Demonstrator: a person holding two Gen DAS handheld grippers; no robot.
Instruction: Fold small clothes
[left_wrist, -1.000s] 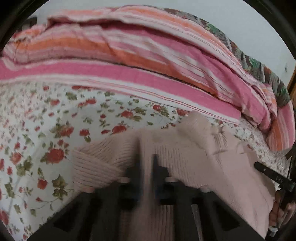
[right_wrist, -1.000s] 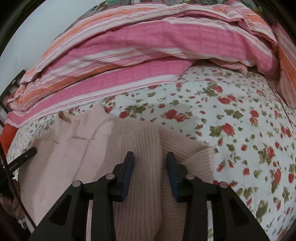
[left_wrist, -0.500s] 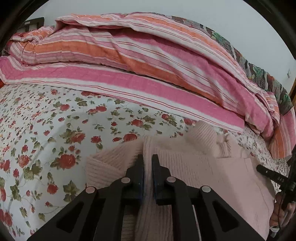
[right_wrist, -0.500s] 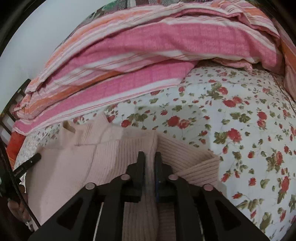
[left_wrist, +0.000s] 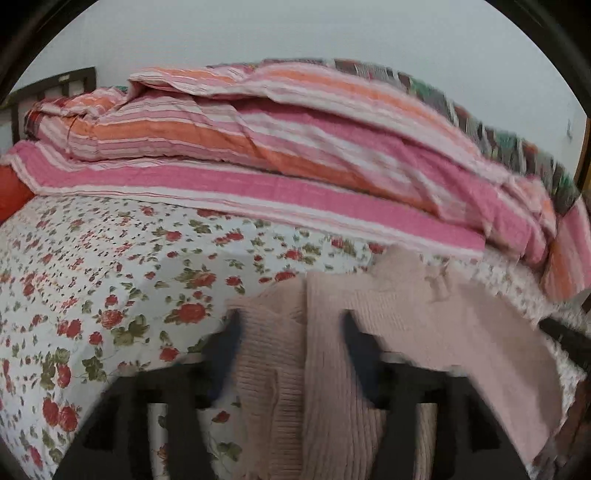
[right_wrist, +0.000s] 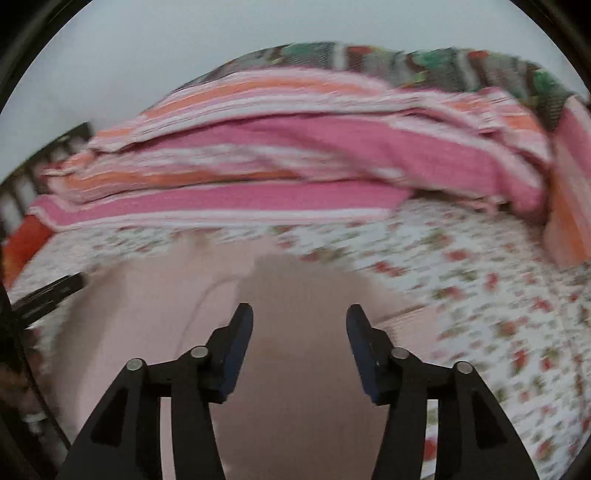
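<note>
A pale pink ribbed knit sweater lies on the flowered bed sheet, with one part folded over toward the middle. My left gripper is open above the sweater's left side, its fingers apart and holding nothing. In the right wrist view the sweater fills the lower middle, blurred by motion. My right gripper is open above it and holds nothing. The other gripper's black tip shows at the left edge.
A folded pink, orange and white striped quilt is piled along the far side of the bed, with a patterned blanket behind it. A dark headboard stands at the far left. A pale wall is behind.
Both grippers were shut on folds of the sweater half a second ago and have opened, letting it go. Both have lifted and tilted up, so more wall shows.
</note>
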